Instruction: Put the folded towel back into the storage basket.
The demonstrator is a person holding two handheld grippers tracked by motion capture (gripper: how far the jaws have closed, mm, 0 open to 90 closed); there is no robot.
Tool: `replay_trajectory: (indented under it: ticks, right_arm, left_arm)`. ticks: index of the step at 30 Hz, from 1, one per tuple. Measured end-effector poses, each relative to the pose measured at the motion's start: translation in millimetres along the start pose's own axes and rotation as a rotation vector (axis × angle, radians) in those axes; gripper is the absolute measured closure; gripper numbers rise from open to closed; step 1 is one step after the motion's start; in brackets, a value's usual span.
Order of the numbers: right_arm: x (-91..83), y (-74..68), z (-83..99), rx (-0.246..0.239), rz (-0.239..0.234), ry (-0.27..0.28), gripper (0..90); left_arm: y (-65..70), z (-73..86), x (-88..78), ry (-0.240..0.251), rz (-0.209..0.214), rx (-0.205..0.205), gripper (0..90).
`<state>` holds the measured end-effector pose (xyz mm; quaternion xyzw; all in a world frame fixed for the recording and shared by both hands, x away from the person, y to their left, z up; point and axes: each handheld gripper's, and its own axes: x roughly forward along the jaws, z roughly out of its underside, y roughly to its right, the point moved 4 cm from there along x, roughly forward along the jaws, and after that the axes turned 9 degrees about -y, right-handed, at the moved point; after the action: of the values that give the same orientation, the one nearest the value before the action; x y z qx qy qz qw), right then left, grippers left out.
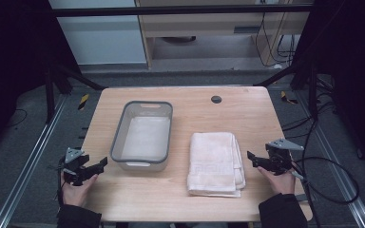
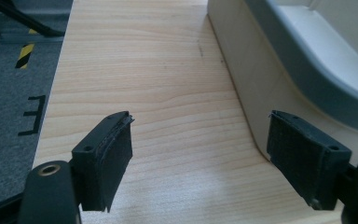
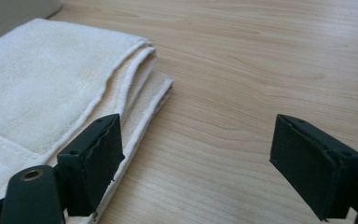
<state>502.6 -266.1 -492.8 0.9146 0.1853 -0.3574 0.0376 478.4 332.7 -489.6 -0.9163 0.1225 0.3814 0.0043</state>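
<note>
While the folded cream towel [image 1: 216, 164] lies flat on the near right part of the wooden table [image 1: 247, 109], I see my right gripper [image 1: 253, 158] poised just beside its right edge, jaws spread wide with nothing between them. The right gripper view brings the towel [image 3: 42, 88] close: its stacked, hemmed layers run along the left jaw, the pile soft and slightly yellowed, and bare wood grain lies between the jaws. From the high view I can make out a woven band across the towel's lower half, which the close view does not give me.

To the towel's left stands a grey-rimmed plastic tub [image 1: 142, 135], a short gap of table between them, its long side running away from me. My left gripper [image 1: 100, 165] sits near the tub's front left corner, jaws also wide apart and holding nothing. The left gripper view shows the tub's pale outer wall and grey rim [image 2: 307, 60] just beside the right jaw; whether they touch I cannot tell. A round dark grommet [image 1: 216, 99] marks the far side of the tabletop, and cables trail over the grey floor at right.
</note>
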Motion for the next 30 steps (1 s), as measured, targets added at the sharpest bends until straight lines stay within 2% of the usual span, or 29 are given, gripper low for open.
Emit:
replay_trajectory:
  ticks: [4,11,12,14,17,18,21,30]
  right_arm:
    - [-3.2,-3.4,-2.1,0.003,-0.007,0.001,17.2]
    - [-8.8,-6.9,-5.1,-0.015,-0.011,0.013,17.4]
    - [-9.4,-6.8,-5.6,-0.019,-0.01,0.017,17.5]
    - [-10.8,-6.9,-6.3,-0.016,-0.014,0.026,18.2]
    - [-12.1,-7.2,-7.5,-0.014,-0.019,0.03,18.3]
    - [-12.7,-7.7,-8.1,-0.015,-0.017,0.03,18.7]
    - [-13.9,-8.5,-10.2,-0.017,-0.019,0.038,19.1]
    - [-15.1,-9.8,-16.1,-0.02,-0.039,0.041,19.3]
  left_arm:
    - [2.0,-0.7,-7.1,0.001,-0.007,0.006,22.0]
    - [2.9,-6.1,-21.3,0.051,-0.026,0.012,23.0]
    - [4.3,-8.0,-24.4,0.059,-0.013,0.016,24.9]
    - [6.2,-8.8,-26.0,0.058,-0.012,0.016,24.8]
    - [8.1,-10.0,-27.2,0.056,-0.007,0.012,22.3]
    - [10.1,-11.4,-29.0,0.061,0.007,-0.002,21.6]
    - [13.9,-13.0,-31.6,0.064,0.022,-0.005,20.3]
    - [29.6,-18.7,-33.9,0.07,0.041,0.033,22.5]
